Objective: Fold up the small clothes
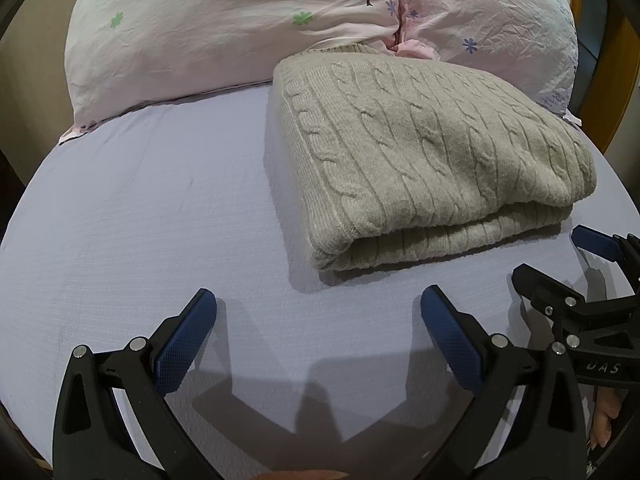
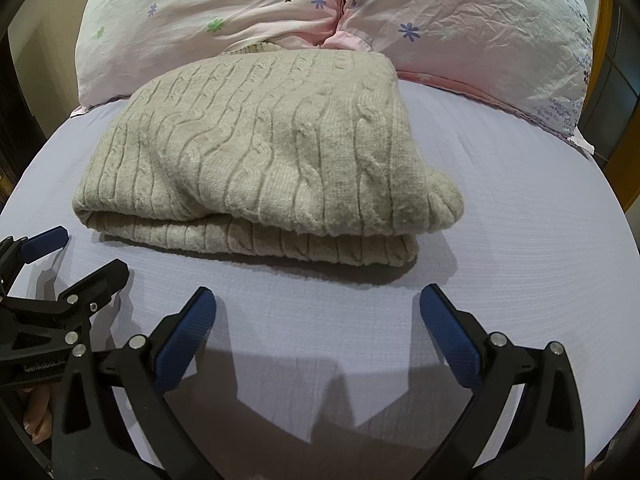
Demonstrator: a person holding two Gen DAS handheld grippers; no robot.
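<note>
I have a lavender bed sheet [image 1: 140, 220] filling most of both views, with two pink flowered pillows [image 1: 224, 32] propped along the far edge. On the sheet lies the beige cable-knit sweater [image 2: 260, 152], its far edge touching the pillows, already folded into a thick rectangle with layers stacked along its near edge. I judge the folding of this piece essentially done; what may be left is a tidy-up of the bulging right corner, seen clearly from the right wrist but less so from the left. The left view shows the bare left stretch of sheet; the right view shows the bare right stretch. My left gripper [image 1: 318, 304] hangs over bare sheet near the sweater's near left corner, its jaws spread wide and holding nothing. My right gripper [image 2: 318, 304] sits just beside it, jaws likewise apart and empty, short of the sweater's near edge.
</note>
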